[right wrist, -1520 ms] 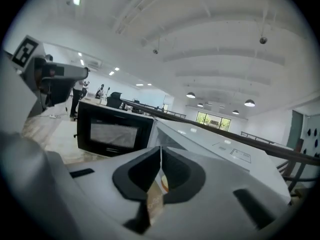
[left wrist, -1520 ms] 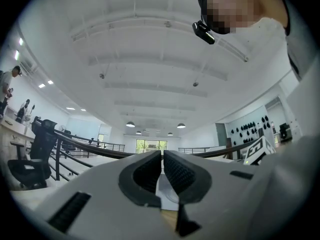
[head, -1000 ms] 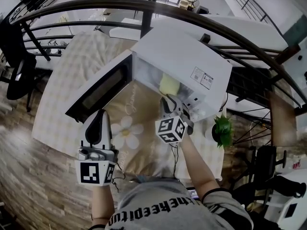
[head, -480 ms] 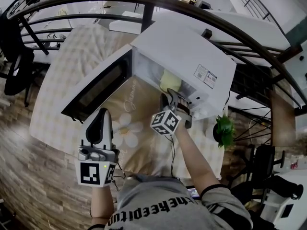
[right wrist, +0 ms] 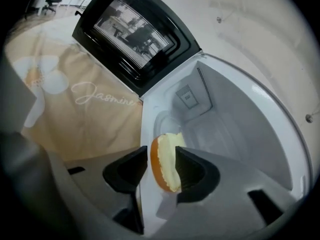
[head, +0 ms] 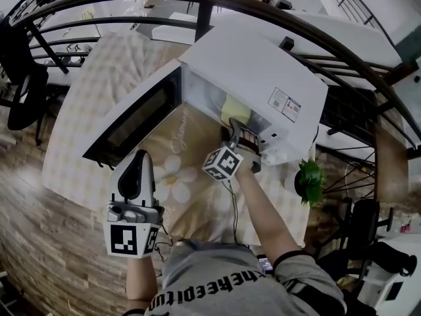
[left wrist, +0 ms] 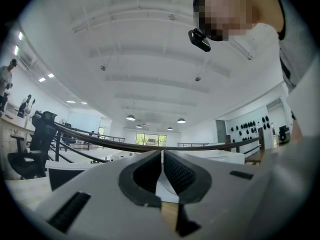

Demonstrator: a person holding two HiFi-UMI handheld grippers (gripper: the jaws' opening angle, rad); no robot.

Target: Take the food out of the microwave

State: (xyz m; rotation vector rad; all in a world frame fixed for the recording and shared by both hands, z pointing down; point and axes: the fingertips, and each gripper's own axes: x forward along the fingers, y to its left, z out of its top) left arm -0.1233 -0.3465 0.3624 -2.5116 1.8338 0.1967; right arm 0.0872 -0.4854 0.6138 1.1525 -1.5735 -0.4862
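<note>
The white microwave stands on the table with its door swung wide to the left. Inside lies the food, a pale yellow bun half with an orange crust. My right gripper reaches into the microwave's mouth. In the right gripper view its jaws are opening, and the bun stands on edge between the fingers of the right gripper, close to the right pad, with a gap at the left one. My left gripper hangs shut and empty over the table's front, and the left gripper points level.
A beige tablecloth with a white flower print covers the table. A small green plant stands at the right of the microwave. A dark curved railing runs behind the table, and a black chair stands at the left.
My right gripper has sunk and rolled at the microwave's mouth, closer to the bun. The left gripper has stayed where it was.
</note>
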